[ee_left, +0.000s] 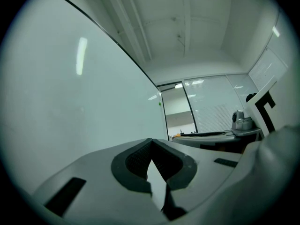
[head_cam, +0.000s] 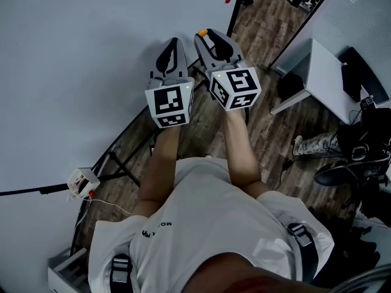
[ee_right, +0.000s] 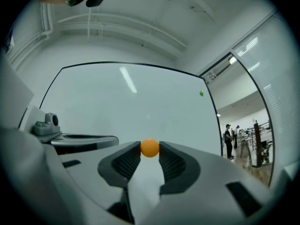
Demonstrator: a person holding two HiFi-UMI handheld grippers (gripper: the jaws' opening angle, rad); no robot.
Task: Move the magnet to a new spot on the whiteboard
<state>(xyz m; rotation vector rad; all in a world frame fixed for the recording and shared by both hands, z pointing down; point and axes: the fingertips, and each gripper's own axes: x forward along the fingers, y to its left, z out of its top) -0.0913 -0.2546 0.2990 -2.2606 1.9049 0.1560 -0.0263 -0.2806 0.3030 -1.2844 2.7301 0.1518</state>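
Right gripper is gripping the orange magnet at its jaw tips, facing the whiteboard. Left gripper is resting closed, empty.

— Any writing to read here?

— Hardly. The shirt carries a short line of dark print near its left edge, too small and skewed to make out.

— And above the shirt in the head view?

— Two cubes. The left cube and the right cube each show black-and-white square markers on their faces. These are coded patterns, not letters or numbers.

— Anything in the two gripper views?

— No legible text in either.
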